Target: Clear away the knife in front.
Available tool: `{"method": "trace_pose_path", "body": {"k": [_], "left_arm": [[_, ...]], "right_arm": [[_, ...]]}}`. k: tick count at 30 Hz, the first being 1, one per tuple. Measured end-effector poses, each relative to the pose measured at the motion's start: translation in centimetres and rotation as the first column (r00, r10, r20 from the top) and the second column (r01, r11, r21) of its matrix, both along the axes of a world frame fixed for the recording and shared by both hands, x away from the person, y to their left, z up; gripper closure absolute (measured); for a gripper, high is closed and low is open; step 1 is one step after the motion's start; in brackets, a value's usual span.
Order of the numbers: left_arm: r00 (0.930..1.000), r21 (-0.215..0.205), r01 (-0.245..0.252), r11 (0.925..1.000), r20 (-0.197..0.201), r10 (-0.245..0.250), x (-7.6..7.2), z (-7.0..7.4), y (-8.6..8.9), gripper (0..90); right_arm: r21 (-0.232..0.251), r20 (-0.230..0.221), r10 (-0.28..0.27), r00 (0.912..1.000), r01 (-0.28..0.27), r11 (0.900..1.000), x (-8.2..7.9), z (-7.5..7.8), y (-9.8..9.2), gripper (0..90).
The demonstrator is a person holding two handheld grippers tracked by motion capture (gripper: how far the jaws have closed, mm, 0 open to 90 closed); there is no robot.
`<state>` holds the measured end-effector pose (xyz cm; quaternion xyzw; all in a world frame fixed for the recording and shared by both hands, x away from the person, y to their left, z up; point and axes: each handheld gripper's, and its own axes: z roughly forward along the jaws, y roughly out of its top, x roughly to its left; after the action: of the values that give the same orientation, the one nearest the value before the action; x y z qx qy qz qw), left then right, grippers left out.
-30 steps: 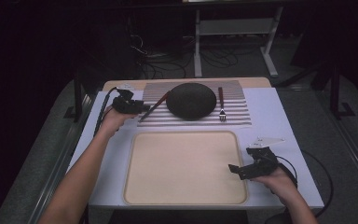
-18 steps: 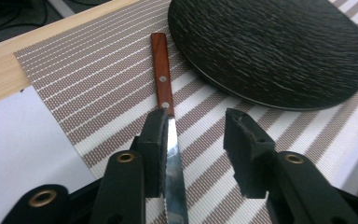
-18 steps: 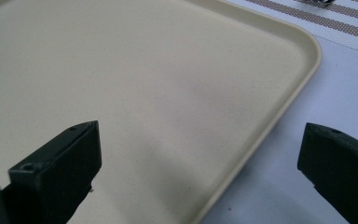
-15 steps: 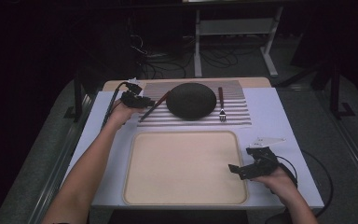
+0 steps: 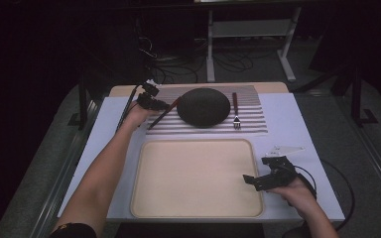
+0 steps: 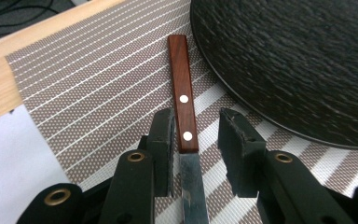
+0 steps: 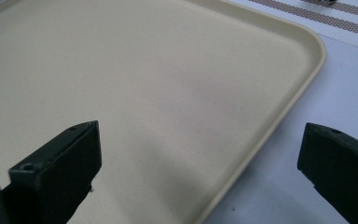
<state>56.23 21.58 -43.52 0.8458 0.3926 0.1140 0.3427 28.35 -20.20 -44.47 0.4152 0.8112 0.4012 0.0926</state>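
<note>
A knife (image 5: 161,115) with a red-brown wooden handle (image 6: 182,93) lies slanted on the striped placemat (image 5: 250,124), just left of a dark round plate (image 5: 203,106). My left gripper (image 5: 161,104) is low over it. In the left gripper view its jaws (image 6: 197,116) straddle the handle where it meets the blade; they have just been closing. The left pad (image 6: 164,140) sits against the handle and the right pad (image 6: 235,140) stands off it. My right gripper (image 5: 260,171) rests open at the right rim of the beige tray (image 5: 193,178), holding nothing.
A fork (image 5: 235,111) with a dark handle lies on the placemat right of the plate (image 6: 298,60). The tray (image 7: 121,70) lies bare at the front of the white table (image 5: 297,119). Beyond the table stand dark floor, cables and a desk frame.
My left hand has slid right and away along the placemat's left edge until the gripper is over the knife handle. The right hand has not moved.
</note>
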Motion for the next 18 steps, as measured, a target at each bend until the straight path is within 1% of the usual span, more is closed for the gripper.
{"method": "trace_pose_path", "body": {"k": [1, 2, 8, 12, 13, 18], "left_arm": [[1.0000, 0.000, 0.000, 1.0000, 0.000, 0.000, 0.0, 0.0, 0.0, 66.6], [1.0000, 0.020, -0.006, 0.9998, -0.003, 0.006, 0.3, -0.4, -0.2, 67.2], [0.9998, 0.021, -0.014, 0.9997, -0.010, 0.014, 0.7, -1.3, -0.6, 68.2], [0.9998, 0.041, -0.012, 0.9991, -0.015, 0.013, 0.7, -1.9, -1.0, 70.2], [0.9998, 0.050, -0.011, 0.9987, -0.015, 0.012, 0.7, -1.9, -1.1, 70.3], [0.9998, 0.053, -0.016, 0.9985, -0.011, 0.017, 0.8, -2.0, -1.1, 71.0]], "right_arm": [[0.000, 0.000, 0.000, 1.0000, 0.000, 1.000, 0.0, 0.0, 0.0, 0.0], [0.000, -0.001, 0.000, 1.0000, 0.000, 1.000, 0.0, 0.0, 0.0, 0.0], [-0.001, -0.002, 0.000, 1.0000, 0.000, 1.000, 0.0, 0.0, 0.0, 0.0], [-0.003, -0.003, 0.002, 1.0000, -0.002, 1.000, 0.0, 0.0, -0.1, 0.0], [-0.003, -0.003, 0.001, 1.0000, -0.001, 1.000, 0.1, -0.1, -0.1, 0.0], [-0.002, -0.003, 0.001, 1.0000, -0.001, 1.000, 0.1, -0.1, -0.1, 0.0]]}}
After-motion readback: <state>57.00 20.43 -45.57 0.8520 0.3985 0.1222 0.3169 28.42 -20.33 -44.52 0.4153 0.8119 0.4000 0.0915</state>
